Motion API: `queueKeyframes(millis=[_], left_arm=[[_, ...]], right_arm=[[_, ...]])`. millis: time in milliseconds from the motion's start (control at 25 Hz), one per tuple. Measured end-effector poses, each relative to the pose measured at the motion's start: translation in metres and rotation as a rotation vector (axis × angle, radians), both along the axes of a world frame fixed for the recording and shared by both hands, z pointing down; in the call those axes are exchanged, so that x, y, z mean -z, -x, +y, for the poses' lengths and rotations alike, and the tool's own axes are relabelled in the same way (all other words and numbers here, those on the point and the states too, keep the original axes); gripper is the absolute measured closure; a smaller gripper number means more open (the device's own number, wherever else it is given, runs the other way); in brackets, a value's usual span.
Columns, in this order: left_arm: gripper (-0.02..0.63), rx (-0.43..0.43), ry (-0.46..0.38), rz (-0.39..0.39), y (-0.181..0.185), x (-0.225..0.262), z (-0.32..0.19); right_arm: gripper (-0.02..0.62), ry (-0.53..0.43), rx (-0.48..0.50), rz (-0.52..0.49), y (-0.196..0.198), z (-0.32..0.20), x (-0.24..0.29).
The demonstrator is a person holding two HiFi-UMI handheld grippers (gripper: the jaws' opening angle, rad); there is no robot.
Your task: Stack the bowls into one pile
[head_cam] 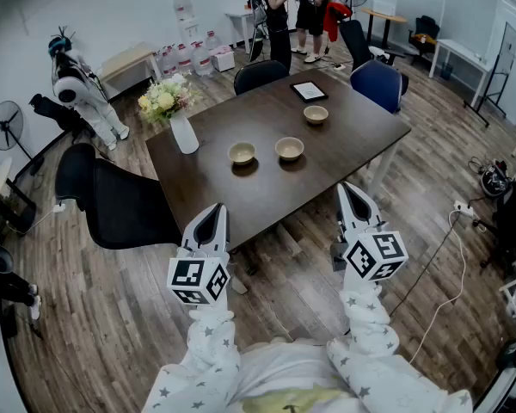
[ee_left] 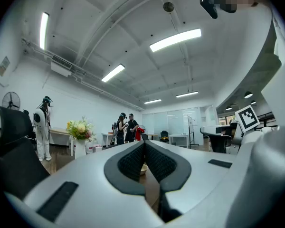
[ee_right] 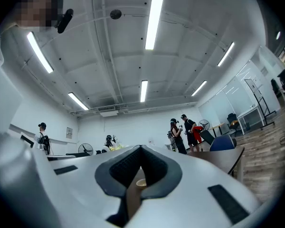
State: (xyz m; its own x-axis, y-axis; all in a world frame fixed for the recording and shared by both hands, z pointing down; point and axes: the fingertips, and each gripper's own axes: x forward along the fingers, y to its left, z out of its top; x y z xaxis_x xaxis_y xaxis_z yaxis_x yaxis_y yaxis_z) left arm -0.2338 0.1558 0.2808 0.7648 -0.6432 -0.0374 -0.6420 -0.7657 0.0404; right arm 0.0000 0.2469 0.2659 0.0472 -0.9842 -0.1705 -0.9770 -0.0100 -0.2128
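Note:
Three beige bowls stand apart on the dark brown table (head_cam: 344,140): a left bowl (head_cam: 242,153), a middle bowl (head_cam: 289,148) and a far bowl (head_cam: 316,114) near a tablet. Both grippers hover short of the table's near edge, pointing roughly level at it. My left gripper (head_cam: 217,210) is shut with nothing held; its tips meet in the left gripper view (ee_left: 145,143), where a bowl (ee_left: 142,169) peeks through the gap below them. My right gripper (head_cam: 348,188) is also shut and empty (ee_right: 140,147), and a bowl (ee_right: 140,182) shows through its gap.
A white vase of flowers (head_cam: 183,132) stands at the table's left corner, and a tablet (head_cam: 309,91) lies at the far side. Black chairs (head_cam: 112,203) (head_cam: 260,74) and a blue chair (head_cam: 377,83) ring the table. People stand at the back (head_cam: 276,11). Cables lie on the floor at right (head_cam: 464,209).

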Motion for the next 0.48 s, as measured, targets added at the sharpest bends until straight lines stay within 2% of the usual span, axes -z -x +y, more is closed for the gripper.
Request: queueKeyframes(millis=[480], left_arm=[[0.581, 0.004, 0.002, -0.005, -0.019, 0.002, 0.011]], right_arm=[[0.574, 0.017, -0.001, -0.035, -0.018, 0.011, -0.006]])
